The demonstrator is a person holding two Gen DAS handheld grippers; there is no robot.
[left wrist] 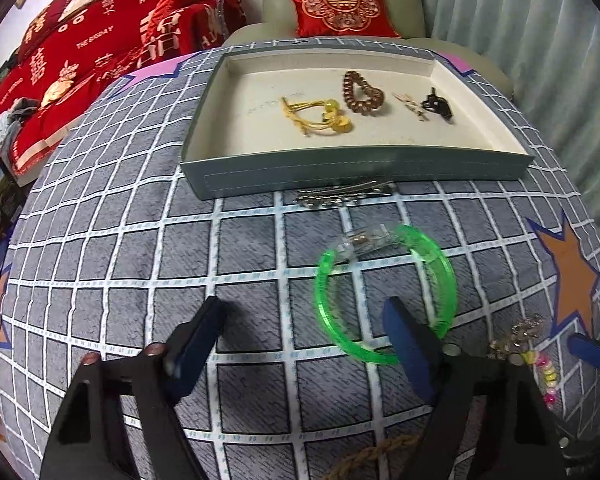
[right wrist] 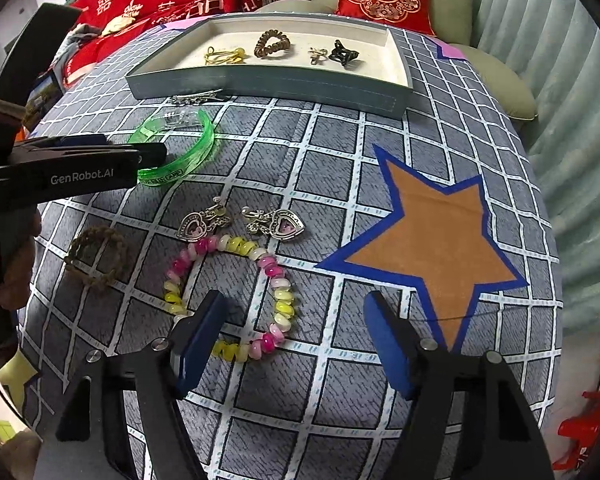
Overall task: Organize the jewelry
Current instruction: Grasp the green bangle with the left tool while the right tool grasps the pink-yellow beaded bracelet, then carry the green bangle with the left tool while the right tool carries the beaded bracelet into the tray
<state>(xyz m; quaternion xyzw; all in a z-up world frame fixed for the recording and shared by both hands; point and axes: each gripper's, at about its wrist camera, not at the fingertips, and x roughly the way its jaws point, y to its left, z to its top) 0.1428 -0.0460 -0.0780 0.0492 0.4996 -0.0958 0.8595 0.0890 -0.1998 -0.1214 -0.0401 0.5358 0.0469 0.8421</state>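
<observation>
A green bangle [left wrist: 384,292] with a clear clasp lies on the grey checked cloth. My left gripper [left wrist: 303,301] hangs over it, open; the right finger covers the near rim and the left arc sits between the jaws, untouched. From the right wrist view the left gripper [right wrist: 148,151] reaches over the bangle [right wrist: 180,148]. A pink and yellow bead bracelet [right wrist: 278,280] lies under my open right gripper [right wrist: 295,296]; the left finger hides part of it. The grey tray [left wrist: 356,168] holds yellow hair ties [left wrist: 320,116], a brown spiral tie [left wrist: 362,94] and a black claw clip [left wrist: 436,104].
Two silver heart earrings [right wrist: 204,224] and a brown braided bracelet [right wrist: 96,258] lie near the beads. A silver hair clip [left wrist: 340,194] rests against the tray's front wall. An orange star patch [right wrist: 432,232] is on the right; a sofa with a red cushion [left wrist: 336,4] stands behind.
</observation>
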